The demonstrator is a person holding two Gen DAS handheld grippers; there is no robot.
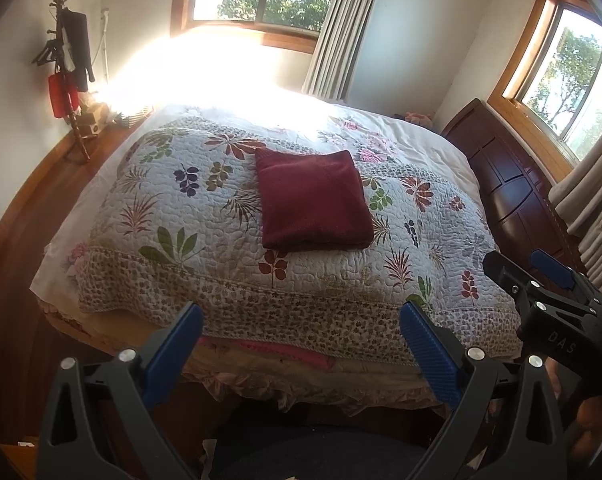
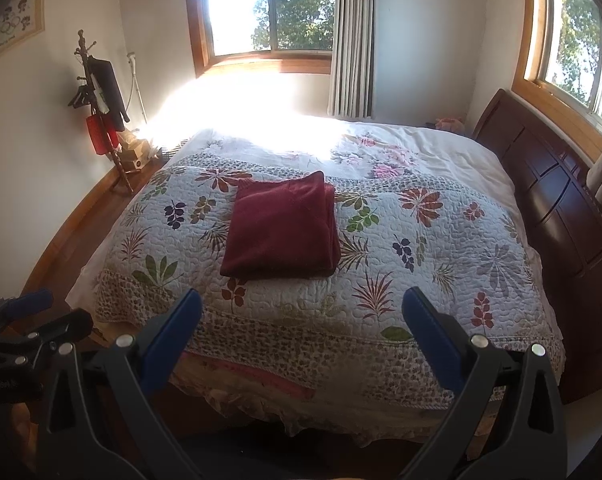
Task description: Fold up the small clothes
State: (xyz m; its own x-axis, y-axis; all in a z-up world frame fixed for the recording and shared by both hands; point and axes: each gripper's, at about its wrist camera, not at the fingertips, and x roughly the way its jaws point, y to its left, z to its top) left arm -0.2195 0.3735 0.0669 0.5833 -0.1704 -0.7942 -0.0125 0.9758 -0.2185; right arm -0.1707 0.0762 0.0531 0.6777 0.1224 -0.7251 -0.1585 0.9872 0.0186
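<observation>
Folding looks finished: maroon garment lies squared on the bed. My left hand-held gripper and right hand-held gripper gape wide, empty; next I'd fetch another piece.

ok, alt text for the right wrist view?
A folded dark red garment lies on a floral quilt covering a bed. The right hand-held gripper is open and empty in front of the bed's near edge, with the left hand-held gripper at lower left.
</observation>
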